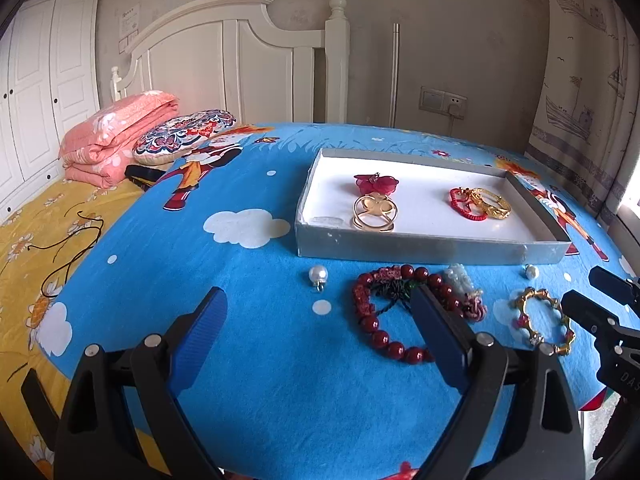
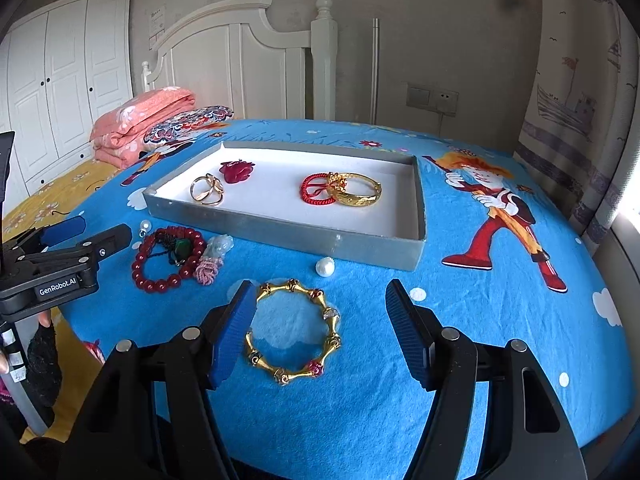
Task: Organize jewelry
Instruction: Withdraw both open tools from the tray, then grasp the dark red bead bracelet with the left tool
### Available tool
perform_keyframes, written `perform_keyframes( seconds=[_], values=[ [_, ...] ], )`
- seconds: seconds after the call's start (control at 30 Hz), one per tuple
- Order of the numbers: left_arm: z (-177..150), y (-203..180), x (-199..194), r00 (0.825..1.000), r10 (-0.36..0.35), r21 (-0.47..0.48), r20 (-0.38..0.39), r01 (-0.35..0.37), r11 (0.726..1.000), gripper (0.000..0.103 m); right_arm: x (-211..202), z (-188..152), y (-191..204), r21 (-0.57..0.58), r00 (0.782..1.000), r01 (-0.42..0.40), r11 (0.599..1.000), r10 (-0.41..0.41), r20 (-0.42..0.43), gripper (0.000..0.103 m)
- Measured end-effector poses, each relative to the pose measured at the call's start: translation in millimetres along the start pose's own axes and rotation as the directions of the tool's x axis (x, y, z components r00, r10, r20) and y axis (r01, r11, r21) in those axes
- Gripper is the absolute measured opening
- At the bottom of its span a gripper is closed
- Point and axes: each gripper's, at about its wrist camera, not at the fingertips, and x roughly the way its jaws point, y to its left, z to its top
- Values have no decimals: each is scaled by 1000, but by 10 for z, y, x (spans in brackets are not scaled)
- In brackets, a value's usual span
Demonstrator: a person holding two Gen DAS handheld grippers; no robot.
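Note:
A grey tray (image 1: 432, 246) (image 2: 280, 226) with a white floor holds a red flower piece (image 2: 237, 171), a gold ring piece (image 2: 208, 191), a red cord bracelet (image 2: 314, 190) and a gold bangle (image 2: 356, 190). In front of it on the blue cloth lie a dark red bead bracelet (image 1: 384, 320) (image 2: 168, 260), a pale jade charm on pink cord (image 2: 214, 258), two pearls (image 1: 318, 274) (image 2: 325, 267) and a gold bamboo-link bracelet (image 2: 296, 332) (image 1: 544, 320). My left gripper (image 1: 320, 320) is open, its right finger over the bead bracelet. My right gripper (image 2: 320, 320) is open around the gold link bracelet.
The blue cartoon cloth (image 1: 260, 360) covers a round table beside a bed with a folded pink quilt (image 1: 116, 136) and a patterned cushion (image 1: 184, 134). A curtain (image 2: 580, 100) hangs at the right. The left gripper's body (image 2: 60, 264) shows at the right view's left edge.

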Motion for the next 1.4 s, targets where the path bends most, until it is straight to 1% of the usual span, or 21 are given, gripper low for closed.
perform_keyframes(
  seconds=[0.13, 0.2, 0.3, 0.43, 0.5, 0.57, 0.6, 0.63, 0.67, 0.73, 0.77, 0.8, 0.9, 0.93, 0.97, 1.0, 1.03, 1.07, 1.17, 1.27, 1.4],
  values=[
    [-134, -23, -59, 1000, 16, 37, 21, -17, 999, 90, 14, -98, 105, -24, 1000, -21, 999, 21, -13, 63],
    [-177, -12, -47, 1000, 16, 43, 13, -16, 999, 90, 20, -122, 173, -50, 1000, -28, 998, 28, -14, 63],
    [-194, 43, 5, 1000, 6, 18, -9, -6, 1000, 90, 30, -118, 222, -64, 999, -33, 997, 32, -8, 63],
    [-124, 76, 99, 1000, 0, -13, -19, 0, 1000, 89, 50, -119, 222, -59, 999, -37, 998, 36, -12, 63],
    [-68, 45, 154, 1000, -14, -6, -23, 14, 1000, 81, 48, -119, 218, -57, 999, -36, 998, 35, -11, 63],
    [-18, -6, 219, 998, -39, 2, -42, 39, 999, 64, 44, -115, 217, -58, 999, -35, 998, 34, -8, 63],
    [-2, -25, 250, 997, -55, 2, -51, 55, 998, 60, 40, -114, 215, -57, 999, -34, 998, 33, -6, 63],
    [7, -45, 278, 996, -66, 2, -60, 67, 998, 52, 36, -111, 214, -55, 999, -34, 998, 33, -5, 63],
    [10, -63, 306, 995, -69, 4, -68, 70, 998, 49, 34, -110, 210, -54, 999, -34, 998, 34, -4, 63],
    [9, -80, 360, 994, -68, 6, -82, 69, 998, 48, 31, -111, 204, -50, 999, -35, 998, 36, 0, 63],
    [3, -81, 387, 994, -63, 7, -89, 64, 998, 45, 30, -111, 200, -48, 999, -37, 998, 37, 0, 63],
    [5, -80, 414, 994, -61, 7, -93, 62, 998, 44, 31, -111, 196, -46, 999, -38, 998, 38, 1, 63],
    [33, -98, 480, 995, -40, 32, -89, 43, 999, 42, 45, -112, 182, -40, 999, -39, 998, 39, -2, 63],
    [37, -106, 493, 996, -37, 39, -87, 40, 998, 39, 48, -115, 179, -40, 999, -39, 998, 39, -3, 63],
    [44, -118, 499, 995, -41, 45, -86, 45, 998, 31, 50, -116, 178, -40, 999, -38, 998, 38, -4, 63],
    [45, -128, 500, 995, -46, 51, -85, 50, 997, 26, 51, -120, 177, -41, 999, -36, 999, 36, -4, 63],
    [39, -139, 490, 996, -43, 56, -82, 48, 997, 16, 51, -122, 176, -40, 999, -36, 999, 36, -4, 63],
    [29, -140, 477, 996, -33, 56, -78, 37, 998, 12, 53, -123, 176, -40, 999, -36, 999, 36, -4, 63],
    [-26, -92, 402, 996, -43, 28, -72, 45, 999, 12, 61, -128, 182, -40, 999, -37, 999, 37, -8, 63],
    [-97, -21, 302, 994, -79, 8, -70, 79, 997, 12, 62, -132, 194, -42, 999, -40, 998, 39, -9, 63],
    [-181, 73, 154, 993, -107, -13, -56, 106, 994, 12, 62, -140, 222, -47, 999, -42, 998, 41, -8, 63]
  ],
)
